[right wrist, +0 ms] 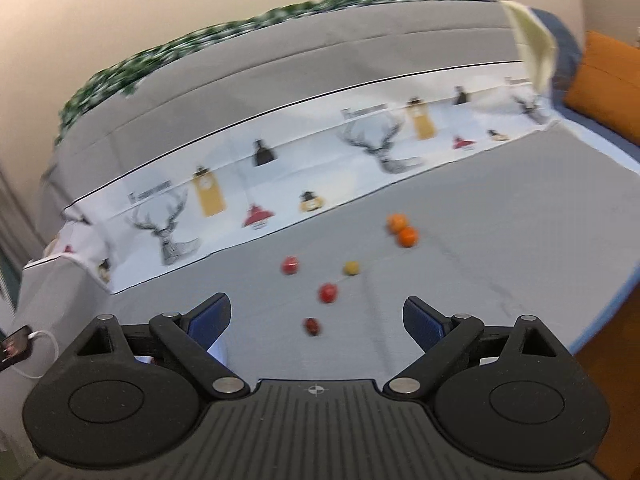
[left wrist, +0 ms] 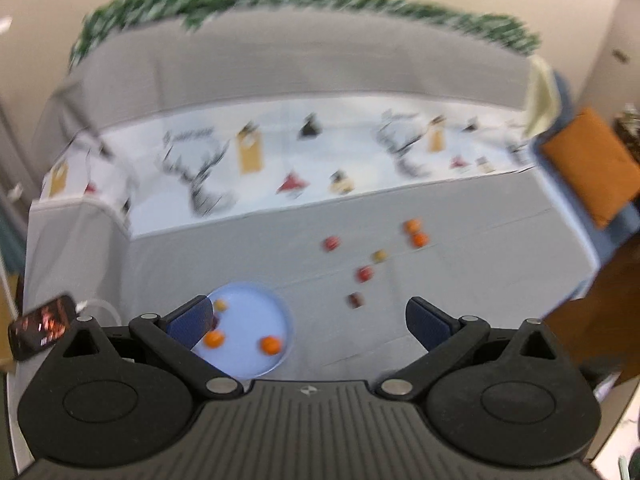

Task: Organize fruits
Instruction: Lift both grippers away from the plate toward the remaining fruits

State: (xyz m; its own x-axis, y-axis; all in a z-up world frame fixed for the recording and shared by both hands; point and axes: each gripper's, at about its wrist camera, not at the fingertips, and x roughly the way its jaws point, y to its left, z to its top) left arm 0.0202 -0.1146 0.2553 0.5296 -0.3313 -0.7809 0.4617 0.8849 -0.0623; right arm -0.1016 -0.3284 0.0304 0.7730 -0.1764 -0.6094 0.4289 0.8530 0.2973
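Observation:
A light blue plate point(left wrist: 256, 360) lies on the grey cloth and holds two oranges point(left wrist: 271, 345) and a small yellowish fruit point(left wrist: 220, 304). My left gripper point(left wrist: 308, 316) is open and empty, high above the plate's right side. Several loose fruits lie to the right: two oranges point(left wrist: 416, 233), two red fruits point(left wrist: 332, 243), a yellow one point(left wrist: 379, 256) and a dark red one point(left wrist: 355, 300). My right gripper point(right wrist: 316, 318) is open and empty above the dark red fruit point(right wrist: 312, 326). The red fruits point(right wrist: 328, 293), yellow fruit point(right wrist: 351, 268) and oranges point(right wrist: 403, 230) lie beyond it.
A white printed cloth point(right wrist: 280, 184) with deer and lamps runs across the far side. A phone point(left wrist: 42, 326) on a white cable lies at the left edge. An orange cushion point(left wrist: 592, 164) sits at the right. Green foliage point(left wrist: 304, 0) lines the back.

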